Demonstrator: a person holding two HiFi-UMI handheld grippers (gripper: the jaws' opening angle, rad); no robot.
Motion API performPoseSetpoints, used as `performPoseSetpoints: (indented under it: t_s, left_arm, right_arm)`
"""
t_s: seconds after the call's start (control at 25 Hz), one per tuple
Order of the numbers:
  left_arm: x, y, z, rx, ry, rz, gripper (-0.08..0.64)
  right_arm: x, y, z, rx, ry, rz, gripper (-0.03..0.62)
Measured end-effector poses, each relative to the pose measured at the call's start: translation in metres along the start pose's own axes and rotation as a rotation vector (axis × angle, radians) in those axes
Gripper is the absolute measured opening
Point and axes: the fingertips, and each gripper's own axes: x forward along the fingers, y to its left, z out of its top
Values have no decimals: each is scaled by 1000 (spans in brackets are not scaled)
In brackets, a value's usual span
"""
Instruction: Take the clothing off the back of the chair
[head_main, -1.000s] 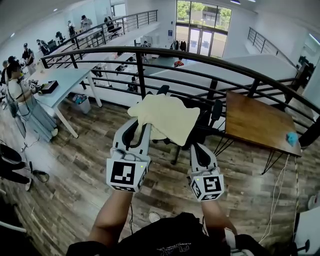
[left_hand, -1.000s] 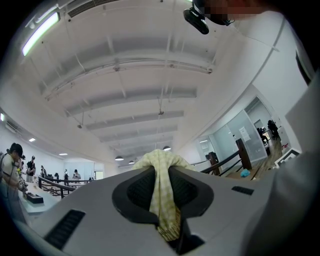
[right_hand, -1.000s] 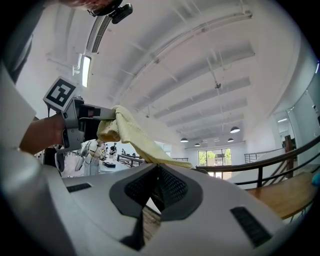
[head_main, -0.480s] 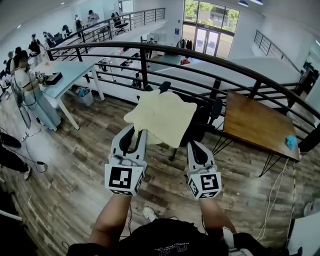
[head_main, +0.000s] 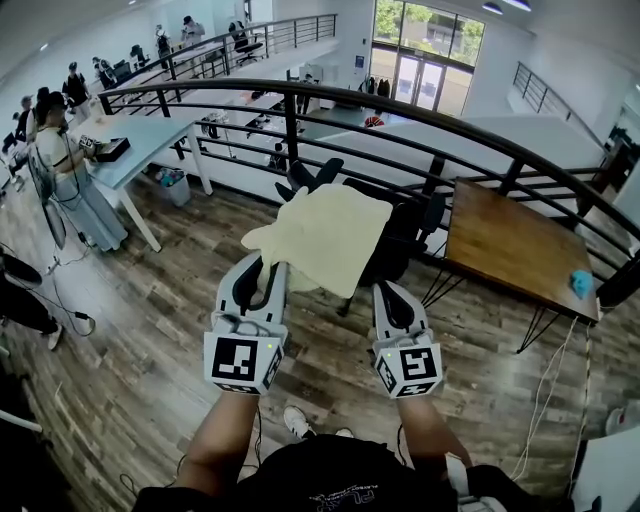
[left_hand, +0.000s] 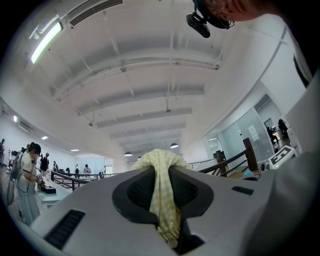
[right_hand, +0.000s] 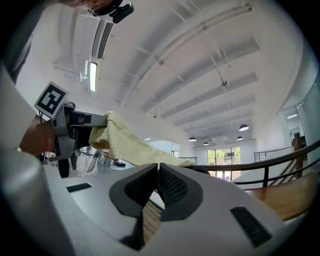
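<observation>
A pale yellow checked garment (head_main: 325, 235) hangs spread in the air in front of a black office chair (head_main: 402, 238); its far edge still lies at the chair back. My left gripper (head_main: 268, 270) is shut on the garment's near left edge, and the left gripper view shows the fabric (left_hand: 164, 195) pinched between the pads and trailing down. My right gripper (head_main: 385, 287) sits beside the garment's lower right corner with jaws shut. In the right gripper view its tips (right_hand: 158, 166) meet with no fabric between the pads, and the garment (right_hand: 125, 137) stretches across to the left gripper (right_hand: 75, 120).
A black curved railing (head_main: 450, 125) runs behind the chair above a drop to a lower floor. A wooden table (head_main: 510, 250) with a small blue object (head_main: 580, 283) stands at the right. A light table (head_main: 150, 145) and a standing person (head_main: 65, 170) are at the left.
The garment has come toward me and to the left with the left gripper, uncovering more of the chair back. Both grippers have drawn back slightly.
</observation>
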Motion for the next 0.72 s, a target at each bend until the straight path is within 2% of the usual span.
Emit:
performPoseSetpoints:
  t_s: [0.48,0.72]
  left_arm:
    - [-2,2,-54,-23,114,7,74]
    - [3,6,-66,-28,140,4,74]
  right_arm:
    - [-1,9,-14,5,21,23,23]
    - [5,7,-15,7,25,25,23]
